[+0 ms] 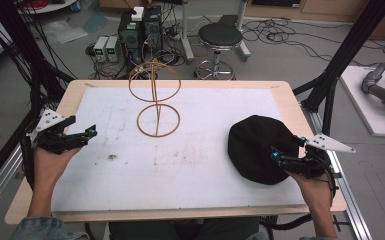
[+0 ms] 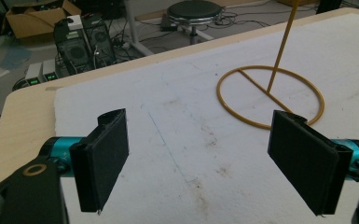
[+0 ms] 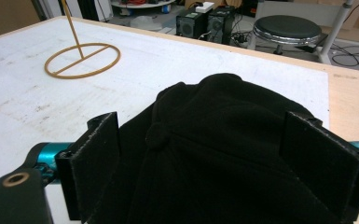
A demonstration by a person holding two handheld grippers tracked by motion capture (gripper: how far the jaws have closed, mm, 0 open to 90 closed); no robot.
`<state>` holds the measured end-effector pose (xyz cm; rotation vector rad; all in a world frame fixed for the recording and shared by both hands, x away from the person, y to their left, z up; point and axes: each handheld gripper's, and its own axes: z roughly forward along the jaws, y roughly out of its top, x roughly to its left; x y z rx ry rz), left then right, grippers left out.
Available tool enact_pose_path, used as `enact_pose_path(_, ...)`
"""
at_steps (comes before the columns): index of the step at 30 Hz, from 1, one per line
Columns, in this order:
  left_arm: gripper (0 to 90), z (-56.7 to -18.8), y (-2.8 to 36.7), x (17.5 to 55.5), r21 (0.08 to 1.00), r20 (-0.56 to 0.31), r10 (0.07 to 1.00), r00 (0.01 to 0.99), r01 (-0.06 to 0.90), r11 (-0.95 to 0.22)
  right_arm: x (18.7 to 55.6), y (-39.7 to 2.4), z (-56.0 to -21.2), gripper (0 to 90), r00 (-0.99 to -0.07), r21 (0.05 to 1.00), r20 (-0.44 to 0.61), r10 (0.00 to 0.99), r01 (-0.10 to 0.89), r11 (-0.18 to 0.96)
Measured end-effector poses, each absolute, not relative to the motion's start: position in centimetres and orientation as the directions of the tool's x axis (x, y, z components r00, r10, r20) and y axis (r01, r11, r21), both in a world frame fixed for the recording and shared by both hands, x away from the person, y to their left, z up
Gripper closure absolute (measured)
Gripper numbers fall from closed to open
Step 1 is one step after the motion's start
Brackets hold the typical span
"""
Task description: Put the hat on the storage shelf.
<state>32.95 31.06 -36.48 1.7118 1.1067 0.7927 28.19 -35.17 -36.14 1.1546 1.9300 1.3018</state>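
Lying on the right side of the counter, the black hat is sitting between the jaws of the right tongs, which are standing wide around its near edge and not gripping. The left tongs are hovering wide and empty at the left edge. The wire stand is standing upright mid-counter. Judged risks: jaws pinching only a fold, the soft hat slipping free, or knocking the light stand over.

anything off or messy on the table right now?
Nothing spilled or broken. The white mat has brown stains near its middle. The black hat lies slumped flat, not on the wire stand, which stands upright and bare.
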Motion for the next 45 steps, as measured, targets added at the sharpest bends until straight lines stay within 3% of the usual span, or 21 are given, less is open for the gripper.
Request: enact_pose_path(45,20.3,-36.4,31.3,32.7,0.930,0.034,0.921,0.387,0.324,-0.171,29.2,-34.1,-36.4,12.6,-0.495,0.923,0.015,0.869,0.341,0.179)
